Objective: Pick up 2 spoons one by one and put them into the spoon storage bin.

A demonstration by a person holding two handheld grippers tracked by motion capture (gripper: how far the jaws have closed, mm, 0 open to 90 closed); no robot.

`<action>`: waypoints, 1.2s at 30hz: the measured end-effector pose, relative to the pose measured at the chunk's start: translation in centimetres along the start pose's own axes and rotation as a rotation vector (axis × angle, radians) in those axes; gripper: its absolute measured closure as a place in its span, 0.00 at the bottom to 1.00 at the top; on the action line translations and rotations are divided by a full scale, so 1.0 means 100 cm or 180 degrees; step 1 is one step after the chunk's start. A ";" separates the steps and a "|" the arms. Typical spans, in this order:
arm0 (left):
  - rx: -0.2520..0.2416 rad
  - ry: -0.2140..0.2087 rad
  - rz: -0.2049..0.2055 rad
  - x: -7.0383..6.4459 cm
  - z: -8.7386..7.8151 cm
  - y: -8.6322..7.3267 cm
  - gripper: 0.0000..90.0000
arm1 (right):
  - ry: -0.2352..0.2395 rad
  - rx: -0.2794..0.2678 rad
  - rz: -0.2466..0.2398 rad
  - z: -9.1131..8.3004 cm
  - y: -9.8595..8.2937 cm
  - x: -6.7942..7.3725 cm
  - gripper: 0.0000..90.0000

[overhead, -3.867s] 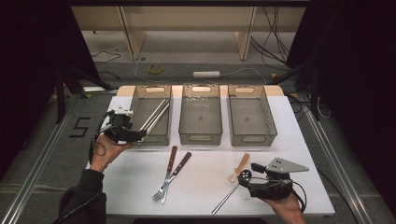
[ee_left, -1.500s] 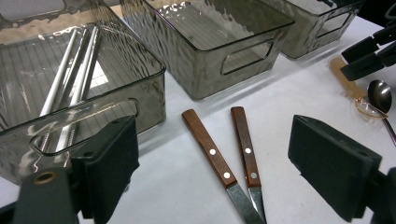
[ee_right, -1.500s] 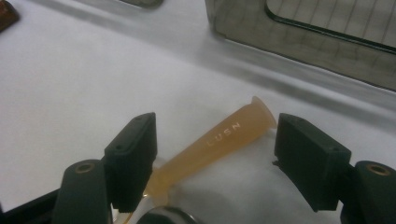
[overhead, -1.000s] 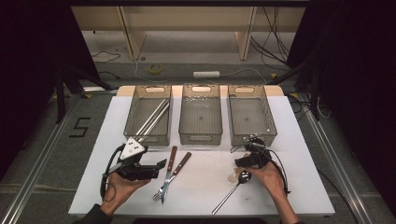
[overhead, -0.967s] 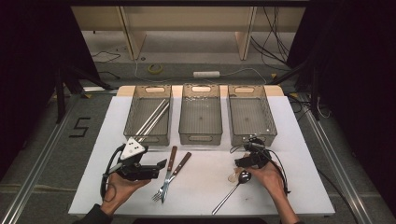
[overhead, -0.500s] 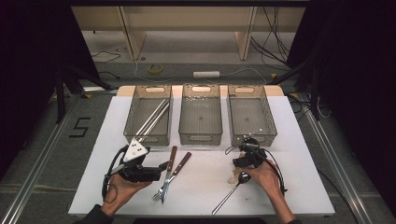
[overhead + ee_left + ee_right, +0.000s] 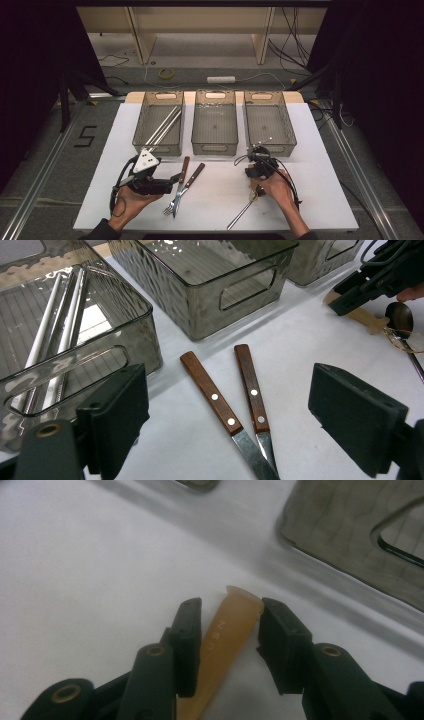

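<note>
Near the tabletop's front edge, right of centre, the right gripper (image 7: pixel 227 625) has its jaws set either side of the wooden spoon handle (image 7: pixel 220 645), touching or nearly so. Toward the front left, the left gripper (image 7: pixel 227 415) gapes wide over two wooden-handled pieces (image 7: pixel 235 405).

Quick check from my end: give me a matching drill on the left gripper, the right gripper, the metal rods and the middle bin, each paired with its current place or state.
Things:
1. left gripper
2. right gripper
3. metal rods
4. middle bin

States:
A. lying in the leftmost bin
B. jaws close around a pale wooden handle
C. nothing inside it
D. jaws wide open above two brown-handled utensils

Pairs: 1-D, 2-B, 3-A, 4-C
</note>
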State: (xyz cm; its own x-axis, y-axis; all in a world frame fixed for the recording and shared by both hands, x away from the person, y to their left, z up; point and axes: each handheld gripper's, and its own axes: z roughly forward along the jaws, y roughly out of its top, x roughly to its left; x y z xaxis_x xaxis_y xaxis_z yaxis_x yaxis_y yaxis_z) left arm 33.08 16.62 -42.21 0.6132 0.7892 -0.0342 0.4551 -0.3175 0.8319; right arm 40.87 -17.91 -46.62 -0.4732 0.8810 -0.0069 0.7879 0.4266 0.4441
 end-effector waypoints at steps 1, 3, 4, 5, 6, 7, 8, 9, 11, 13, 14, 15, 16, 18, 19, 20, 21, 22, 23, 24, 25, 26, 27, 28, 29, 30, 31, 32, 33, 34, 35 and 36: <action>0.0000 0.0003 0.0006 0.000 0.000 0.000 0.18 | -0.0013 0.0003 -0.0012 0.000 0.001 0.001 0.71; -0.0001 0.0005 0.0004 0.000 0.000 0.000 0.18 | -0.0004 -0.0002 -0.0012 0.000 0.002 0.002 0.74; 0.0001 0.0009 0.0006 0.001 -0.001 0.000 0.18 | 0.0004 0.0000 -0.0014 0.000 0.002 0.002 0.75; 0.0002 0.0009 0.0006 0.001 0.000 0.000 0.18 | 0.0001 0.0003 -0.0010 0.000 0.002 0.002 0.76; 0.0002 0.0010 0.0009 0.001 0.000 0.000 0.18 | 0.0007 0.0007 -0.0011 0.000 0.002 0.002 0.77; 0.0004 0.0011 0.0009 0.001 0.000 0.000 0.18 | 0.0005 0.0010 -0.0017 0.000 0.002 0.002 0.78; 0.0005 0.0010 0.0007 0.001 0.000 0.000 0.18 | 0.0005 0.0010 -0.0019 0.000 0.003 0.002 0.79; 0.0004 0.0010 0.0008 0.001 0.000 0.000 0.18 | 0.0003 0.0011 -0.0019 0.000 0.003 0.003 0.80; 0.0004 0.0010 0.0011 0.001 0.000 0.000 0.18 | 0.0008 0.0008 -0.0028 0.000 0.003 0.004 0.81; 0.0005 0.0009 0.0010 0.001 0.000 0.000 0.18 | 0.0029 0.0010 -0.0020 0.000 0.004 0.005 0.82; 0.0008 0.0009 0.0010 0.001 0.000 0.000 0.18 | 0.0044 0.0011 -0.0023 0.000 0.004 0.005 0.82; 0.0008 0.0011 0.0012 0.001 0.000 0.000 0.18 | 0.0052 0.0010 -0.0022 0.000 0.004 0.005 0.82; 0.0008 0.0011 0.0014 0.001 0.000 0.000 0.18 | 0.0075 0.0006 -0.0017 0.000 0.004 0.005 0.82; 0.0004 0.0009 0.0010 0.001 -0.001 0.000 0.18 | 0.0160 0.0003 -0.0008 0.000 0.004 0.004 0.82; 0.0003 0.0008 0.0010 0.001 -0.001 0.000 0.18 | 0.0177 0.0004 -0.0025 -0.001 0.004 0.005 0.82; 0.0008 0.0009 0.0012 0.001 -0.001 0.000 0.18 | 0.0183 -0.0002 -0.0035 -0.001 0.004 0.005 0.83; 0.0009 0.0010 0.0004 0.001 -0.001 0.000 0.18 | 0.0209 -0.0007 -0.0031 -0.002 0.005 0.005 0.83; 0.0009 0.0011 0.0004 0.001 -0.001 0.000 0.18 | 0.0227 -0.0028 -0.0025 -0.004 0.005 0.006 0.83; 0.0007 0.0011 0.0004 0.001 -0.001 -0.001 0.18 | 0.0230 -0.0053 -0.0054 -0.006 0.005 0.006 0.83; 0.0002 0.0009 -0.0001 0.001 -0.001 -0.001 0.18 | 0.0245 -0.0079 -0.0052 -0.008 0.006 0.006 0.83; -0.0005 0.0013 -0.0005 0.001 -0.001 -0.001 0.18 | 0.0294 -0.0112 -0.0034 -0.011 0.007 0.005 0.83; -0.0012 0.0010 -0.0010 0.002 -0.001 -0.001 0.18 | 0.0336 -0.0144 -0.0033 -0.014 0.007 0.005 0.83; -0.0015 0.0008 -0.0018 0.002 -0.001 -0.001 0.18 | 0.0363 -0.0188 -0.0037 -0.017 0.008 0.004 0.83; -0.0017 0.0008 -0.0021 0.002 -0.002 -0.001 0.18 | 0.0394 -0.0218 -0.0034 -0.020 0.008 0.003 0.83; -0.0023 0.0009 -0.0024 0.002 -0.002 -0.001 0.18 | 0.0398 -0.0252 -0.0040 -0.023 0.009 0.003 0.83; -0.0028 0.0011 -0.0016 0.002 -0.002 -0.001 0.18 | 0.0404 -0.0289 -0.0050 -0.026 0.010 0.002 0.83; -0.0040 0.0002 -0.0022 0.002 -0.002 -0.001 0.18 | 0.0426 -0.0323 -0.0054 -0.029 0.011 0.002 0.83; -0.0052 -0.0003 -0.0038 0.002 -0.002 -0.001 0.18 | 0.0446 -0.0364 -0.0069 -0.033 0.012 0.002 0.83; -0.0052 -0.0009 -0.0050 0.002 -0.003 0.000 0.18 | 0.0465 -0.0406 -0.0073 -0.036 0.013 0.002 0.83; -0.0064 -0.0013 -0.0059 0.003 -0.003 -0.001 0.18 | 0.0483 -0.0446 -0.0084 -0.040 0.014 0.002 0.83; -0.0076 -0.0018 -0.0063 0.003 -0.003 -0.001 0.18 | 0.0487 -0.0478 -0.0083 -0.043 0.016 0.002 0.83; -0.0082 -0.0018 -0.0061 0.003 -0.003 -0.001 0.18 | 0.0492 -0.0525 -0.0092 -0.046 0.017 0.001 0.83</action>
State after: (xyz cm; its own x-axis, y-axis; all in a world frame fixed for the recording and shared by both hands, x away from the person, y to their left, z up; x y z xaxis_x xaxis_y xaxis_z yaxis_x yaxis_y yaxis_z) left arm 33.03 16.99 -42.11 0.6083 0.7919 -0.0534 0.4500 -0.2886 0.8451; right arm 40.37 -18.01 -41.70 -0.5592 0.8217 0.1100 0.7041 0.4007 0.5863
